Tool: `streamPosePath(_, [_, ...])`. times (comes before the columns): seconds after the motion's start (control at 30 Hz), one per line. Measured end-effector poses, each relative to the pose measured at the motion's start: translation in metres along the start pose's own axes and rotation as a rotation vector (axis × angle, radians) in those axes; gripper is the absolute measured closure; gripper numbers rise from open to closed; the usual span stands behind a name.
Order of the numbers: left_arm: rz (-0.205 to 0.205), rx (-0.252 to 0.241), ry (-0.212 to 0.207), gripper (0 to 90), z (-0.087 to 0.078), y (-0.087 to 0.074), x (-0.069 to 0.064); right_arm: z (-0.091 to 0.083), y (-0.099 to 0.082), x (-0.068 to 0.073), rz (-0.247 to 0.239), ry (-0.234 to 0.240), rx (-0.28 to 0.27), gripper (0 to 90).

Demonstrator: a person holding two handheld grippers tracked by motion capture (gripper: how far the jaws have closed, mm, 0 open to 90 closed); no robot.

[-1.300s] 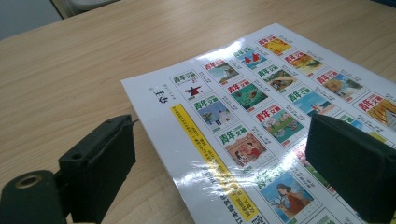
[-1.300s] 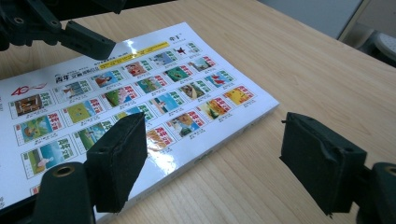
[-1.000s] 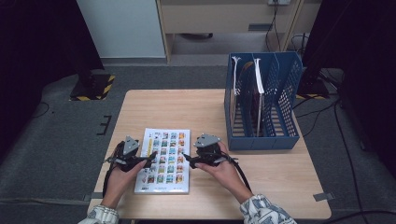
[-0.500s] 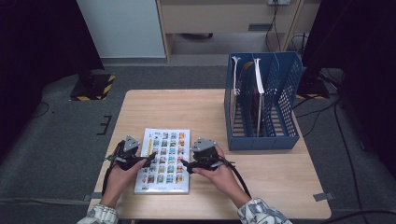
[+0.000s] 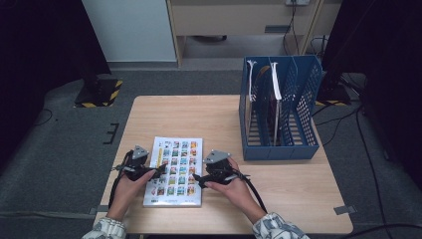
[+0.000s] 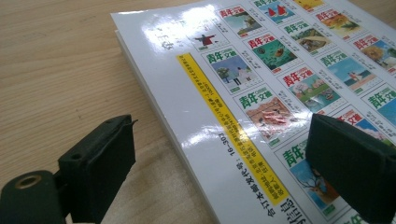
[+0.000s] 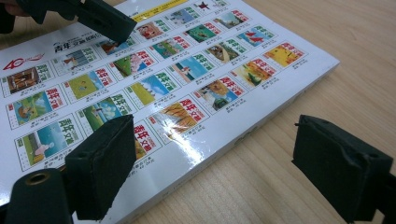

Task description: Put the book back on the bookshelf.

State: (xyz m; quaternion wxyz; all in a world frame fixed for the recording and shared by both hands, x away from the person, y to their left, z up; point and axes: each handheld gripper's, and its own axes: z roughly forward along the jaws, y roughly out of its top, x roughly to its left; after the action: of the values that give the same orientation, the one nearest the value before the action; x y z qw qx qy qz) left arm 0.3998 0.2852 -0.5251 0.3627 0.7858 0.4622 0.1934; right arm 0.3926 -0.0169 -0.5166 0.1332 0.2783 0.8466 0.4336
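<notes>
Magazine [image 5: 174, 171] lay flat on tabletop [image 5: 209, 117] | left tongs [image 6: 219, 172], right tongs [image 7: 229, 172] released, straddling opposite edges | best: slide one jaw under, clamp evenly.

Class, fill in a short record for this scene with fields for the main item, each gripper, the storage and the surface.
Main item: glossy white magazine with rows of small colour cover pictures, lying flat
Left gripper: open, jaws straddling the magazine's left edge
Right gripper: open, jaws straddling its right edge
Storage: blue perforated plastic file rack, upright, holding some items
Surface: light wooden table
</notes>
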Motion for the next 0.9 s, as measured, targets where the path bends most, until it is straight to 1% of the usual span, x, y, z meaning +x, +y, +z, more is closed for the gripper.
streamPosePath(0.13, [-0.008,-0.003,-0.007,7.9,0.003,0.002,0.001,0.004,-0.001,0.0,0.012,0.013,0.007,13.7])
streamPosePath(0.2, [-0.046,-0.009,-0.015,8.5,0.006,0.002,0.002,0.007,-0.002,0.0,0.026,0.019,0.007,13.6])
streamPosePath(0.23, [-0.067,-0.005,-0.025,8.9,0.007,0.002,0.002,0.008,-0.002,0.0,0.022,0.022,0.01,13.6])
streamPosePath(0.27, [-0.075,-0.003,-0.027,9.0,0.007,0.002,0.002,0.009,-0.003,0.001,0.023,0.021,0.014,13.4])
streamPosePath(0.33, [-0.074,-0.007,-0.033,9.0,0.008,0.001,0.003,0.011,-0.003,0.001,0.02,0.019,0.018,14.0])
streamPosePath(0.37, [-0.092,-0.006,-0.05,9.0,0.009,0.001,0.004,0.012,-0.004,0.001,0.021,0.023,0.02,14.0])
streamPosePath(0.43, [-0.126,-0.007,-0.097,9.2,0.013,0.0,0.004,0.014,-0.004,0.002,0.018,0.021,0.025,14.1])
streamPosePath(0.57, [-0.122,0.007,-0.098,8.3,0.014,0.002,0.005,0.018,-0.005,0.002,0.021,0.029,0.032,13.9])
streamPosePath(0.7, [-0.133,0.013,-0.102,8.8,0.013,0.003,0.005,0.019,-0.005,0.001,0.037,0.034,0.032,13.8])
streamPosePath(0.77, [-0.132,0.034,-0.101,10.1,0.012,0.005,0.005,0.019,-0.005,0.001,0.056,0.041,0.036,13.9])
streamPosePath(0.9, [-0.151,0.035,-0.098,16.7,0.007,0.008,0.007,0.023,-0.006,0.001,0.082,0.056,0.026,14.2])
